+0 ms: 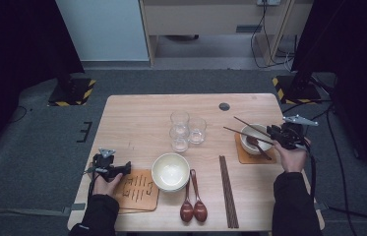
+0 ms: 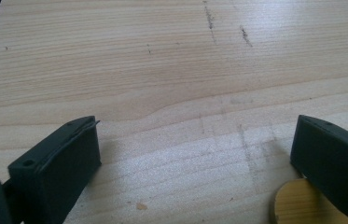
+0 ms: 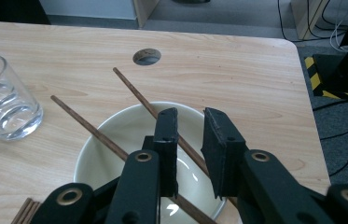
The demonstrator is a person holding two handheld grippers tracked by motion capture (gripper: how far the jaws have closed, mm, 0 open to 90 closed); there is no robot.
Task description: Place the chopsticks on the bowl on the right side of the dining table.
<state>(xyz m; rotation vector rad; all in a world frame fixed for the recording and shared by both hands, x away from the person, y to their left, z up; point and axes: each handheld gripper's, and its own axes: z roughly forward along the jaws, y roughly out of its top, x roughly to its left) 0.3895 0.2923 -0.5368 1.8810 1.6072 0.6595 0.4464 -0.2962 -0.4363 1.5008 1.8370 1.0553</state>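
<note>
My right gripper (image 1: 272,133) hovers over a cream bowl (image 1: 248,133) on a wooden coaster (image 1: 242,156) at the table's right. Two brown chopsticks (image 1: 240,132) lean on the bowl's rim and point away to the left. In the right gripper view the jaws (image 3: 190,135) stand a narrow gap apart above the bowl (image 3: 115,135). One chopstick (image 3: 134,91) runs through that gap lower down, and the pads do not press it. The other chopstick (image 3: 87,123) passes under the left jaw. My left gripper (image 1: 126,168) rests wide open at the table's left, with bare wood between its jaws (image 2: 195,154).
Three glasses (image 1: 187,130) stand mid-table. In front of them sits a second cream bowl (image 1: 170,171), with two brown spoons (image 1: 193,206) and a bundle of chopsticks (image 1: 228,191) beside it. A patterned wooden mat (image 1: 139,191) lies by my left gripper. A cable hole (image 1: 224,106) marks the far side.
</note>
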